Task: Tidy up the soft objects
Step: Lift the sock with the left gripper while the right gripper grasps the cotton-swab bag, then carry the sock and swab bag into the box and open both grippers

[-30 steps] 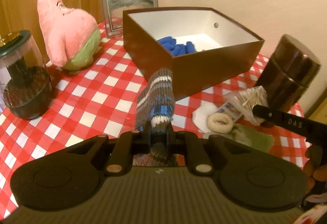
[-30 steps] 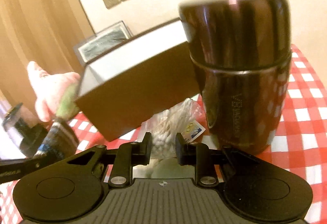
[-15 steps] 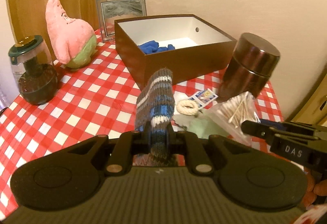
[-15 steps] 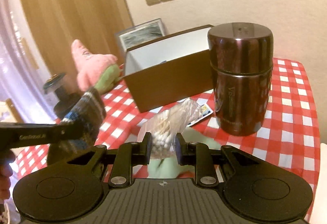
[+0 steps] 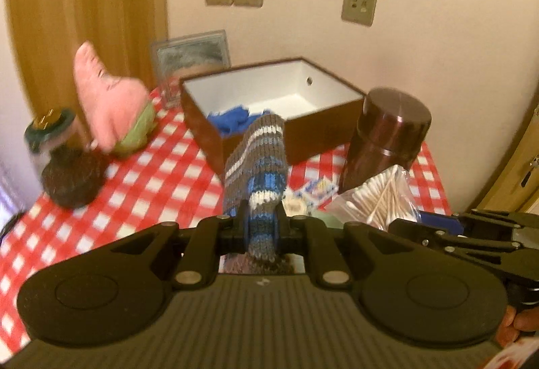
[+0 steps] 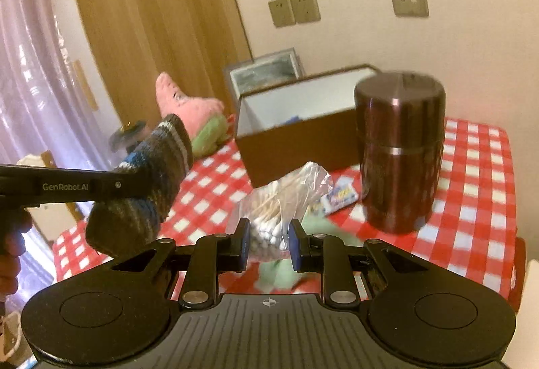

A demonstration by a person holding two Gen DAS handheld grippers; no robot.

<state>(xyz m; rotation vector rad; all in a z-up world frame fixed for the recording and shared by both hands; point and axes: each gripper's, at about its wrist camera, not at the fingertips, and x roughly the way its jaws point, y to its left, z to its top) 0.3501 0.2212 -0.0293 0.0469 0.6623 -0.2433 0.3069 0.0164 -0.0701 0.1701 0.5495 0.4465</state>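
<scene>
Clearly mid-carry, left claw [image 5: 261, 227] clamps the knitted sock [image 5: 257, 163] and right claw [image 6: 268, 242] pinches the cotton-swab bag [image 6: 279, 200] above the table [image 5: 161, 173]; next, lower the sock into the brown box [image 5: 269, 106].

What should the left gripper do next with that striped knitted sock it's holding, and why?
Probably carry it forward over the brown box and let go there. The left gripper is shut on the knitted sock, lifted off the table, and the box sits open just ahead with blue cloth already inside, so soft things seem to be collected there.
</scene>
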